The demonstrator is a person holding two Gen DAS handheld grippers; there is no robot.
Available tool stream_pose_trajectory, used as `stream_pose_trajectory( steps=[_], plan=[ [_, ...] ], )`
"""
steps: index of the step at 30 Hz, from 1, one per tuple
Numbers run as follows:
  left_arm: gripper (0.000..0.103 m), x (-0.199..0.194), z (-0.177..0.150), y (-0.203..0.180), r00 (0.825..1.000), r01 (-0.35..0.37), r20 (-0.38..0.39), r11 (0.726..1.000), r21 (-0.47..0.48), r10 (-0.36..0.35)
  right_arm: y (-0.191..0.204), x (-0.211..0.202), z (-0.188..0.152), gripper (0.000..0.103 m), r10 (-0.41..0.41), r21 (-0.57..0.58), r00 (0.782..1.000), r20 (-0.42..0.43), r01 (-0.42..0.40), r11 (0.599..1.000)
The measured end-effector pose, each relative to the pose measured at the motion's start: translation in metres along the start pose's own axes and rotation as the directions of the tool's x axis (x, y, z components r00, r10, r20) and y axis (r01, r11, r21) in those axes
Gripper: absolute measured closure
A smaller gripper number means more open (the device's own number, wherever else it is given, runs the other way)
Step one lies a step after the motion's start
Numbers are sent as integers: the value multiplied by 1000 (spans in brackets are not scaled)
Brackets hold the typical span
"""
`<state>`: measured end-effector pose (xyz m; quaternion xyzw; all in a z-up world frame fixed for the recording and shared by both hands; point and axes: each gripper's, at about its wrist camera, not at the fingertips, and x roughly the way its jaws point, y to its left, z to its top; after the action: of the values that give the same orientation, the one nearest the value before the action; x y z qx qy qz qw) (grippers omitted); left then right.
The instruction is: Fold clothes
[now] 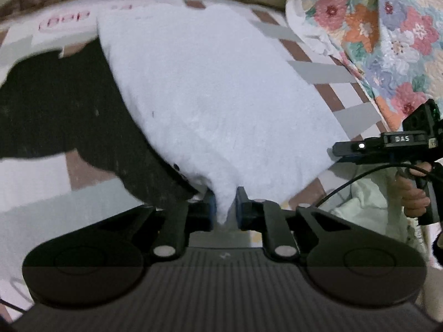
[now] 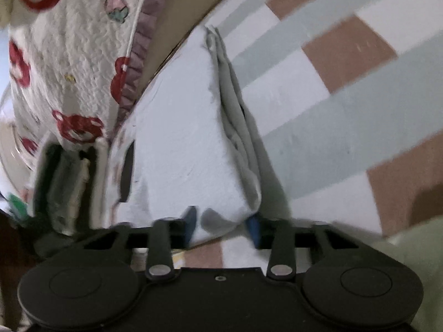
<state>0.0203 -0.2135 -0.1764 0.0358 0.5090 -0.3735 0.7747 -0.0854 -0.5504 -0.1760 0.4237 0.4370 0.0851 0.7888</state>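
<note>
Left gripper: narrowed, a corner of the white cloth pinched between its pads. Right gripper: narrowed on another bunched corner. Cloth is spread ahead of both over the checked bedsheet, partly overlying a black garment.

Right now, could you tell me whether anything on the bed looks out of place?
Only one thing: a black garment lies crumpled, partly under the white cloth that both tongs pinch by its corners. The rest looks ordinary.
</note>
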Motion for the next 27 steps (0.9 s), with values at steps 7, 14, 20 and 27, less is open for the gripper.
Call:
stream_pose_trajectory(
  steps=[7, 14, 20, 27],
  plan=[
    [86, -7, -1, -17, 997, -75, 9, 990, 120, 74, 24, -2, 15, 93, 123, -68, 986, 113, -116, 991],
    [72, -27, 0, -36, 989, -137, 88, 963, 232, 119, 62, -3, 54, 96, 209, -177, 973, 98, -190, 966],
    [57, -47, 2, -47, 976, -79, 219, 959, 272, 18, 83, 17, 83, 96, 193, -238, 979, 67, -172, 956],
    [51, -19, 15, -52, 991, -22, 130, 945, 325, -21, 97, 27, 99, 97, 173, -287, 983, 60, -149, 946]
  ],
)
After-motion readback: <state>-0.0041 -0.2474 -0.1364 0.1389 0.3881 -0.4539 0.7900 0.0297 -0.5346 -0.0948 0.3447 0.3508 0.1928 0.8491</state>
